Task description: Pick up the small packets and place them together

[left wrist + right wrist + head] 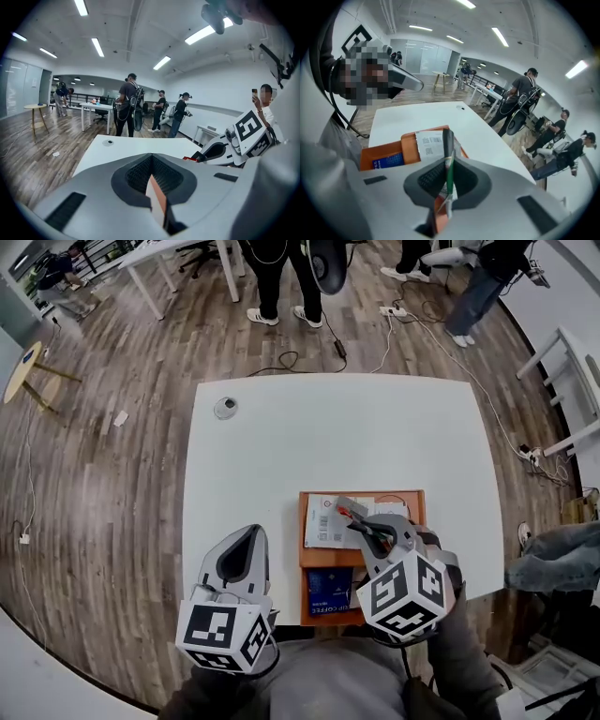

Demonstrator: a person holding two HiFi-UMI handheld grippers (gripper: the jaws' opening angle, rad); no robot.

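Grips a small packet (448, 152) in the right claw (447, 185) — clenched on it edge-on, with green, red and white print at the pads and a dark end sticking up past the tips. Holds that right claw (362, 521) tilted downward over the far half of an orange tray (305, 521), with the small packet (347, 513) above the white contents there; touching them or not, cannot tell.

Carries nothing in the left claw (152, 185): pressed fully together, with only an orange pad edge showing along the seam. Hovers the left claw (251, 535) over bare bench (375, 437) just left of the tray, pointing away from the body.

Inside the tray: a white labelled packet (323, 519) with a barcode at the far end, and a blue coffee packet (328, 592) at the near end, close to the bench edge. Same layout from the right gripper view — orange tray (408, 140), white labelled packet (427, 143), blue coffee packet (388, 159) nearer the body.

Toward the far left corner of the white bench, a small round grey thing (225, 408), well apart from the tray. Beyond the bench, a wood-look floor (94, 474) with trailing cables, and several people (129, 105) standing.
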